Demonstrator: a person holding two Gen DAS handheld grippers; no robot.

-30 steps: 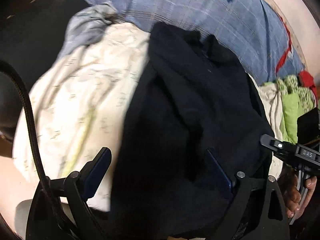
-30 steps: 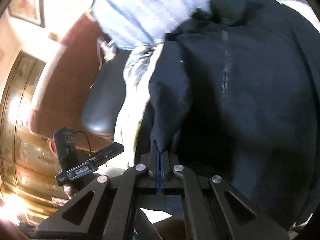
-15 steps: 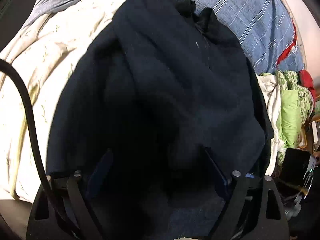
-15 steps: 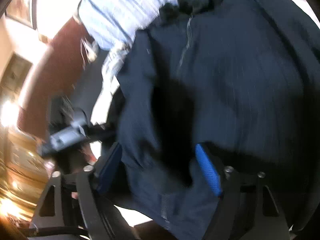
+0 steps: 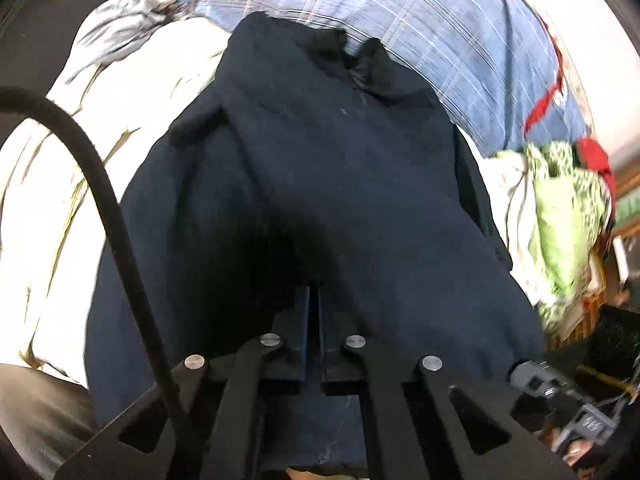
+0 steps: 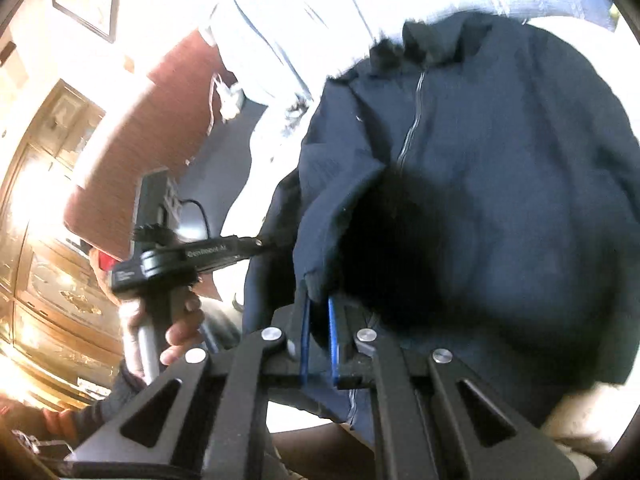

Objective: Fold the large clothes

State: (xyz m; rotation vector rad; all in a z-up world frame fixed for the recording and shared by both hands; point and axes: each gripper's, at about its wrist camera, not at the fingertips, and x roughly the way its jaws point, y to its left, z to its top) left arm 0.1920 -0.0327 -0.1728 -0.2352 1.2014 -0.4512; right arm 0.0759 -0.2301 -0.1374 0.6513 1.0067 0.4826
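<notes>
A dark navy zip jacket [image 5: 340, 184] lies spread on the bed, collar at the far end. In the right wrist view its zip [image 6: 412, 128] runs down the middle. My left gripper [image 5: 314, 296] is at the jacket's near edge, its jaws closing tight with dark cloth around the tips. From the right wrist view, the left gripper [image 6: 258, 242] meets the jacket's left edge, held by a hand [image 6: 176, 332]. My right gripper [image 6: 318, 304] is closing, and a hanging fold of the jacket [image 6: 500, 200], a sleeve end, is pinched between its blue pads.
Under the jacket lie a cream printed sheet [image 5: 80, 160] and a blue plaid cover [image 5: 440, 28]. A grey cloth [image 5: 120, 32] lies far left; green and red clothes [image 5: 560, 220] are piled at the right. A black cable [image 5: 120, 220] crosses the left. A wooden cabinet [image 6: 48, 260] stands beyond the bed.
The left jaws went from wide open over the jacket to shut at its near edge. The right jaws let go, opened wide, then closed again on a sleeve fold. Both hands shifted along the jacket.
</notes>
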